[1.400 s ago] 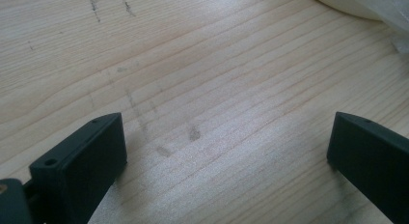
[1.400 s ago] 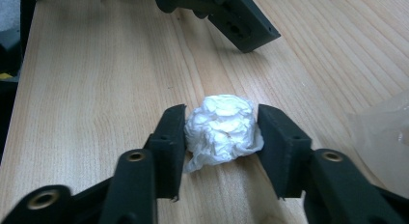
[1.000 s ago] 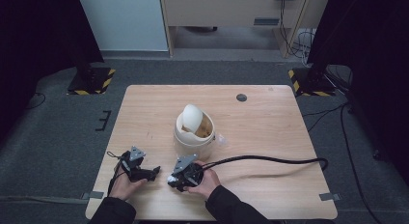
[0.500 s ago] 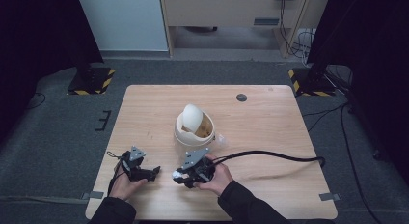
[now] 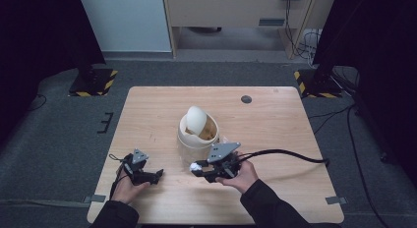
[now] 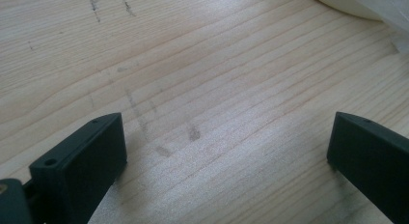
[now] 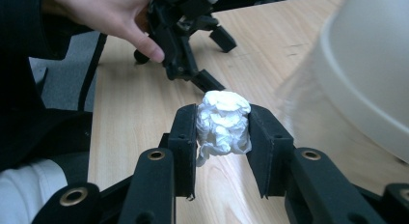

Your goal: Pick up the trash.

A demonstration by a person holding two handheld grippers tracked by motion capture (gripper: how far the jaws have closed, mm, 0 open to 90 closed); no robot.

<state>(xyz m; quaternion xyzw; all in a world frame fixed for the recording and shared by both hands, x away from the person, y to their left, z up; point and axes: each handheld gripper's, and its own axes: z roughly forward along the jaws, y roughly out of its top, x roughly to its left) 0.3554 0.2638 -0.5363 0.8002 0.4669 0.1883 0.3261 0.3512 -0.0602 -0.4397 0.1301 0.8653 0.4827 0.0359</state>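
Wooden table [image 5: 275,125] across the middle of the high view, grey floor around it. Cream bin [image 5: 196,137] at the centre of the table, white swing lid [image 5: 195,121] tilted, brown inside showing to its right. Right gripper [image 5: 196,169] low and centre in that view, just below the bin's base, held by the right hand [image 5: 238,174]; black cable [image 5: 290,154] looping off to the right. Jaws closed narrowly on a crumpled white paper ball [image 7: 223,122], clamped from both sides, as seen at the centre of the right gripper view; same ball [image 5: 194,166] a small white spot at the gripper's tip in the high view. Curved cream wall of the bin [image 7: 376,74] at the right of the right gripper view, near the ball but apart from it. Left gripper [image 5: 156,175] at the lower left of the high view, resting on the table in the left hand [image 5: 129,184], well apart from the bin. Its jaws spread wide at the lower corners of the left gripper view, with bare wood [image 6: 212,98] between them. Bin's base [image 6: 347,2] at the upper right corner of that view. Left gripper [image 7: 219,62] also at the top of the right gripper view, beyond the ball, fingers of the left hand [image 7: 111,14] on it.
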